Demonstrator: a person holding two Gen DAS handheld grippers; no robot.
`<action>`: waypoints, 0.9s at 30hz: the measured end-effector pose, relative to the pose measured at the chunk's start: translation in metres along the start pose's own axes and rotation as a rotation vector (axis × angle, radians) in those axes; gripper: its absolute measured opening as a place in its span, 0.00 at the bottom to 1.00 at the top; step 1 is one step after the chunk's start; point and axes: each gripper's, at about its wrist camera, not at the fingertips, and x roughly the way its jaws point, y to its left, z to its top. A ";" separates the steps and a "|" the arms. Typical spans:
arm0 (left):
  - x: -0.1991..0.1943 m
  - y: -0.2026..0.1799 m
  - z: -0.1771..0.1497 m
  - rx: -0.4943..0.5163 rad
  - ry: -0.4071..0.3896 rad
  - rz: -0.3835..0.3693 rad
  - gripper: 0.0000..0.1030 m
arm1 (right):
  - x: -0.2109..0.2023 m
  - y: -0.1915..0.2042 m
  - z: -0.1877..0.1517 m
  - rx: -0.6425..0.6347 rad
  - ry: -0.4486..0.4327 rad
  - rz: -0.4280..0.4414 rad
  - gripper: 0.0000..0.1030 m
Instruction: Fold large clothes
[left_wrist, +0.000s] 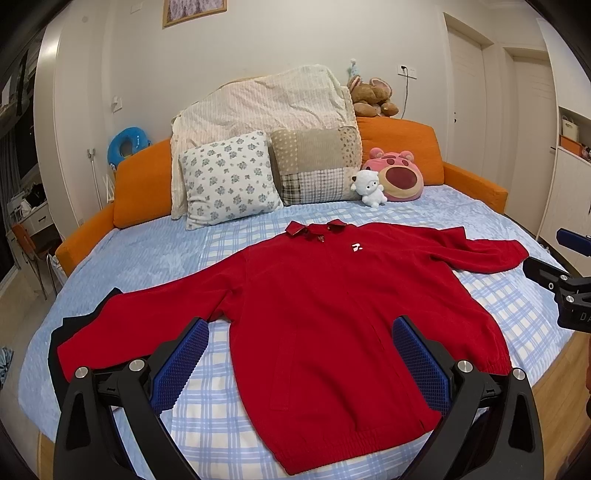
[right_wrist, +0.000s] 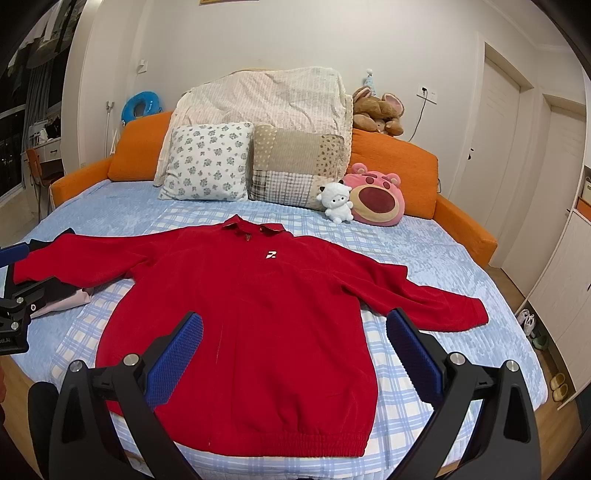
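A red zip jacket with a white chest logo lies flat, front up, on the blue checked bed, sleeves spread to both sides, collar toward the pillows. It also shows in the right wrist view. My left gripper is open and empty, held above the jacket's lower left part. My right gripper is open and empty above the jacket's lower middle. The right gripper also shows at the right edge of the left wrist view. The left gripper also shows at the left edge of the right wrist view.
The bed sheet is blue check. Two pillows and plush toys lie at the orange headboard. Dark and pink clothes lie under the left sleeve. Doors and cabinets stand on the right; shoes lie on the floor.
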 end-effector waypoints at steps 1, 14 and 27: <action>0.000 0.000 0.000 0.001 0.000 -0.001 0.98 | 0.000 0.000 0.000 0.000 0.000 0.001 0.96; 0.016 -0.009 -0.001 0.014 0.020 -0.004 0.98 | 0.010 -0.008 0.000 0.002 0.004 -0.006 0.96; 0.127 -0.119 0.052 0.086 0.137 -0.141 0.98 | 0.110 -0.198 -0.008 0.194 0.060 -0.090 0.96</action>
